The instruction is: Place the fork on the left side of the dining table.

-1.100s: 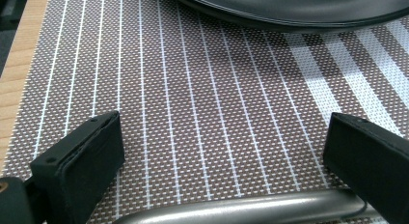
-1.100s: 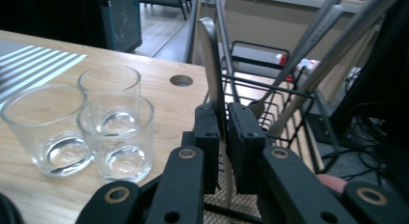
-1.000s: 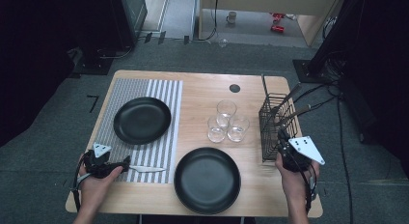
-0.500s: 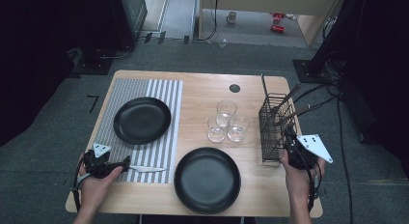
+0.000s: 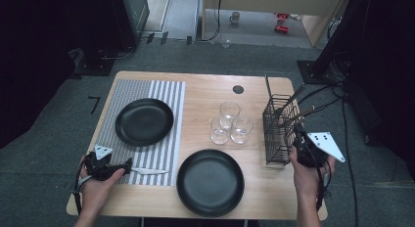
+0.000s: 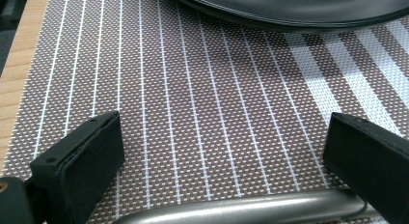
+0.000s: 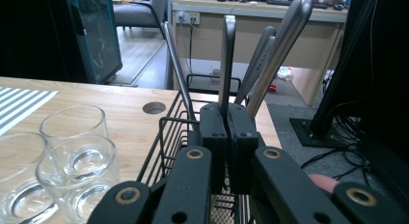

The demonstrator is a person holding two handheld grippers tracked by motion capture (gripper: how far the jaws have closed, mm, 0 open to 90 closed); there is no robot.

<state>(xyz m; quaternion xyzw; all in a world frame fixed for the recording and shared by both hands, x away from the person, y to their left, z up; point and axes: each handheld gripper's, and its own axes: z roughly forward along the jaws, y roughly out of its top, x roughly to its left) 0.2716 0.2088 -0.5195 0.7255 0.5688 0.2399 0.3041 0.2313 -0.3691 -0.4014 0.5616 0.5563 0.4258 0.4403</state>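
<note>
While jaws pinch, right gripper (image 7: 226, 137) clamps a utensil handle (image 7: 226, 60), frame centre.
Left gripper (image 6: 222, 156) wide open, knife handle (image 6: 241, 212) low between the pads.

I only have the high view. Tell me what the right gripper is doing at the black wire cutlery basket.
Observer: In the right gripper view, the right gripper has its fingers shut on a flat silver metal utensil handle standing in the black wire cutlery basket.
Operator: Now report the left gripper.
Observer: In the left gripper view, the left gripper is open, and a rounded silver handle lies between its fingers on the brown striped woven placemat.
</note>
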